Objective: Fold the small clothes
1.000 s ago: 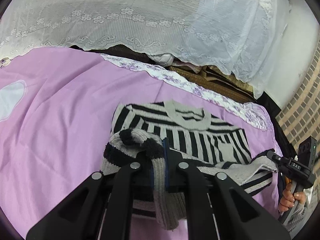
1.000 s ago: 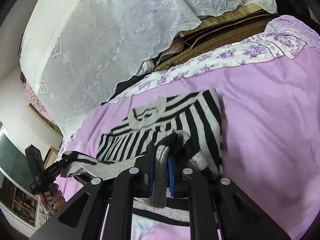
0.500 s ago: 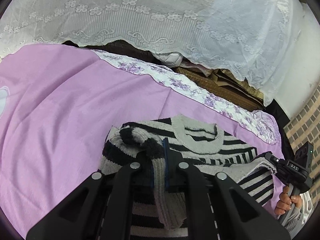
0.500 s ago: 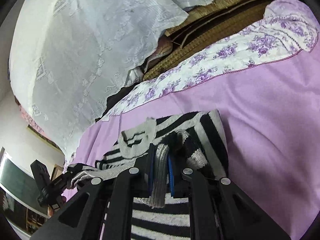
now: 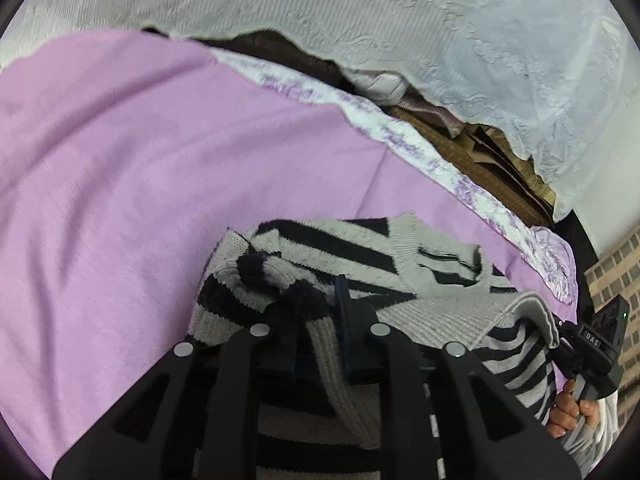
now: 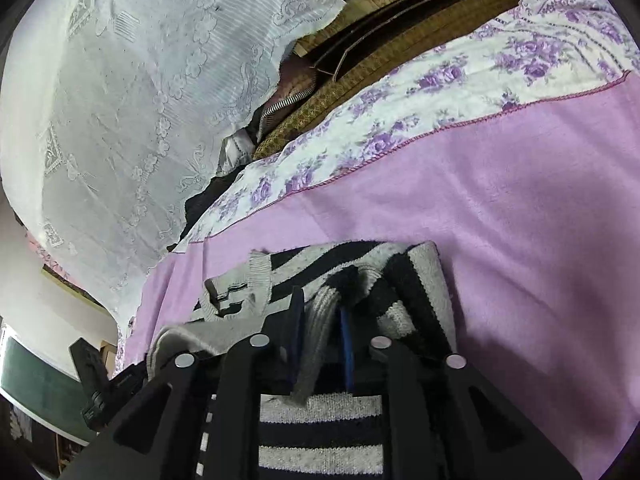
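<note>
A black-and-grey striped knit sweater [image 5: 360, 248] lies on a pink bedsheet [image 5: 140, 160], collar toward the far side. My left gripper [image 5: 320, 320] is shut on the sweater's grey ribbed hem on the left side and holds it over the body, close to the collar. My right gripper [image 6: 320, 320] is shut on the hem of the same sweater [image 6: 424, 280] on the right side. The right gripper and the hand holding it also show in the left wrist view [image 5: 592, 352]; the left gripper shows in the right wrist view [image 6: 104, 384].
The floral border of the sheet [image 6: 440, 104] runs along the far edge. Behind it are brown woven mats [image 6: 400, 32] and a white lace curtain [image 5: 440, 20]. A brick wall [image 5: 616, 264] is at the right.
Both grippers have carried the held hem forward over the sweater toward the collar. The lower half now covers most of the striped body, and the far edge of the bed is closer.
</note>
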Demonstrator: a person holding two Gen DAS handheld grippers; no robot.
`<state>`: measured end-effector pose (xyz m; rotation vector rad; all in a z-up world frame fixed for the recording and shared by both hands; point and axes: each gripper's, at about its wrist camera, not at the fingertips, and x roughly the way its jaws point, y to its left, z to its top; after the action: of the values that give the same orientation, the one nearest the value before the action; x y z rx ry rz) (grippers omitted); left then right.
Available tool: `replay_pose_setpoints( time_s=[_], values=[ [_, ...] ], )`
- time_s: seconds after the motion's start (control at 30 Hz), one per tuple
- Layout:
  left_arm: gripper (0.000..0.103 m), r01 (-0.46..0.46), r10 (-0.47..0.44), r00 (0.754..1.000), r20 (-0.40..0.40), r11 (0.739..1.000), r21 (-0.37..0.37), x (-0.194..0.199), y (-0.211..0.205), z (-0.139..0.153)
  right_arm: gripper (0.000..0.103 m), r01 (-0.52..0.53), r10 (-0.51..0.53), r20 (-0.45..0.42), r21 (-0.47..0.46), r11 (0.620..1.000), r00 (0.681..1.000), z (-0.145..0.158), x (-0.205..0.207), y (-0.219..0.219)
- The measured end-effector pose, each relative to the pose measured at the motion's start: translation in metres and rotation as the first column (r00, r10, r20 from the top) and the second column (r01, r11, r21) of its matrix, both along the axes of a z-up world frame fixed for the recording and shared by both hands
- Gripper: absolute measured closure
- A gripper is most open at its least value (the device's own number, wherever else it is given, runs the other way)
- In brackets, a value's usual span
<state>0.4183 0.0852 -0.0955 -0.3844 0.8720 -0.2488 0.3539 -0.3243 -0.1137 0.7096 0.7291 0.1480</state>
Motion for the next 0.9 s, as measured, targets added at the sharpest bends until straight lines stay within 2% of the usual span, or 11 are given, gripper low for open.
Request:
replay_pose_setpoints(
  time_s=[0.07, 0.13, 0.17, 0.2, 0.27, 0.33, 0.47, 0.63, 0.7, 0.8, 0.9],
  values=[
    [0.087, -0.002, 0.003, 1.000, 0.012, 1.000, -0.027, -0.002, 0.003, 0.000, 0.082, -0.007, 0.007, 0.018, 0.036, 0.999, 1.000, -0.002, -0.001, -0.005],
    [0.084, 0.002, 0.000, 0.999, 0.047, 0.999, -0.043, -0.009, 0.007, 0.007, 0.066, -0.005, -0.001, 0.055, 0.100, 0.995, 0.998, 0.001, -0.008, -0.014],
    [0.080, 0.006, -0.002, 0.997, 0.076, 0.999, -0.050, -0.014, 0.010, 0.012, 0.052, 0.039, -0.047, 0.088, 0.095, 0.995, 0.995, 0.007, -0.016, -0.019],
    [0.074, 0.014, -0.006, 0.994, 0.106, 0.998, -0.068, -0.020, 0.013, 0.018, 0.050, 0.068, -0.076, 0.109, 0.080, 0.994, 0.991, 0.012, -0.022, -0.023],
    [0.059, 0.013, 0.000, 0.990, 0.143, 0.996, -0.091, -0.026, 0.017, 0.027, 0.050, 0.092, -0.099, 0.137, 0.057, 0.994, 0.986, 0.020, -0.031, -0.027],
    [0.058, 0.023, -0.007, 0.986, 0.165, 0.995, -0.098, -0.030, 0.018, 0.034, 0.050, 0.080, -0.085, 0.145, 0.040, 0.996, 0.986, 0.023, -0.033, -0.023],
    [0.050, 0.044, -0.027, 0.979, 0.204, 0.996, -0.079, -0.036, 0.012, 0.044, 0.051, 0.062, -0.043, 0.145, -0.128, 0.990, 0.989, 0.028, -0.030, 0.000],
    [0.036, 0.039, -0.045, 0.980, 0.193, 0.999, 0.036, -0.030, -0.003, 0.040, 0.051, 0.053, 0.006, 0.145, -0.398, 0.916, 0.989, 0.035, -0.021, 0.033],
    [0.035, 0.029, -0.038, 0.987, 0.156, 0.998, 0.064, -0.021, -0.007, 0.032, 0.051, 0.036, 0.028, 0.138, -0.435, 0.900, 0.990, 0.038, -0.015, 0.038],
    [0.034, 0.029, -0.031, 0.996, 0.085, 0.999, 0.034, -0.006, -0.005, 0.017, 0.045, -0.009, 0.059, 0.090, -0.479, 0.878, 0.994, 0.037, 0.002, 0.045],
    [0.031, 0.044, -0.049, 0.990, 0.131, 0.998, 0.036, -0.013, -0.009, 0.025, 0.047, -0.038, 0.047, 0.005, -0.483, 0.875, 0.999, 0.024, 0.019, 0.044]
  ],
)
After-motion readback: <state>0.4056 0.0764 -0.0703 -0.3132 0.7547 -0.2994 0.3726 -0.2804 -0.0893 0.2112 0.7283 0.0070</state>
